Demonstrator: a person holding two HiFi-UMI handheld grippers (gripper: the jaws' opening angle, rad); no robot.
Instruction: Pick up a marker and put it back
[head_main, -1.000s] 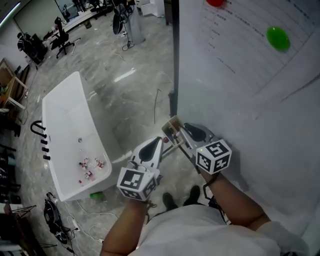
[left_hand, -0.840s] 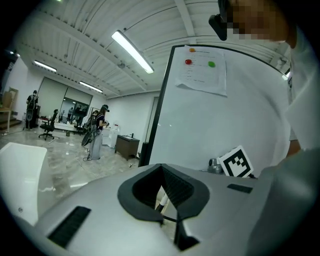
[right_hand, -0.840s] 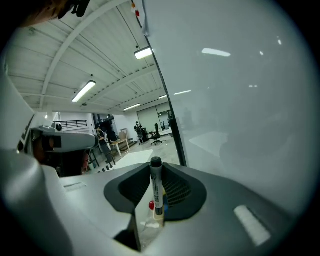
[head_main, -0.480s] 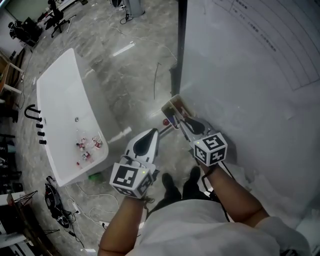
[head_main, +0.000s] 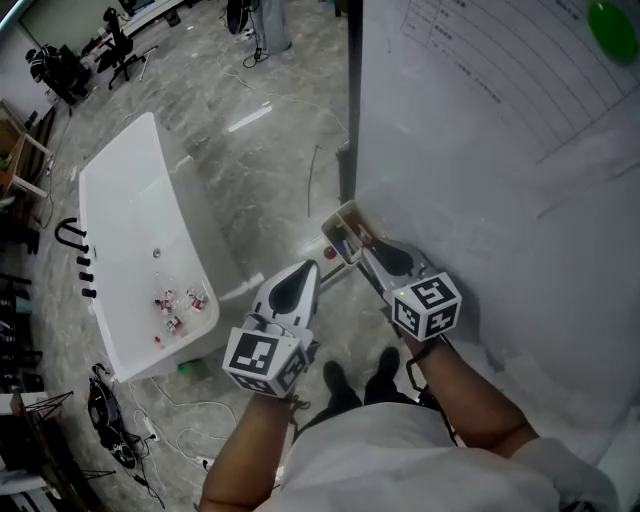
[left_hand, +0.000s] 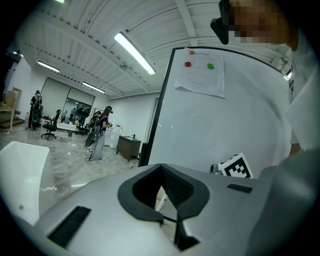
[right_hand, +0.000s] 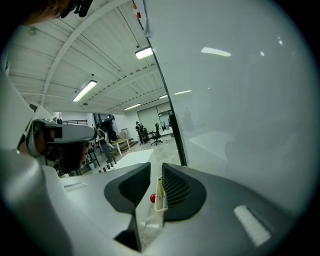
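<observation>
A small clear holder (head_main: 344, 228) with markers in it hangs at the lower left corner of the whiteboard (head_main: 500, 200). My right gripper (head_main: 358, 250) points into it from below. In the right gripper view the jaws (right_hand: 156, 172) stand apart, with the holder's pale rim (right_hand: 160, 196) and a red tip (right_hand: 153, 198) in the gap; I see no pad pressing on either. My left gripper (head_main: 312, 268) hovers just left of the holder, a little lower. Its fingertips meet in the left gripper view (left_hand: 161, 167) and nothing is between them.
A long white tub-like table (head_main: 135, 250) with several small items stands on the marble floor at the left. The whiteboard's dark frame post (head_main: 352, 120) rises beside the holder. A green magnet (head_main: 610, 18) sits high on the board. My shoes (head_main: 385, 365) are right below.
The head view dipped and came back up. Both grippers stay close to the holder, in nearly the same places as before.
</observation>
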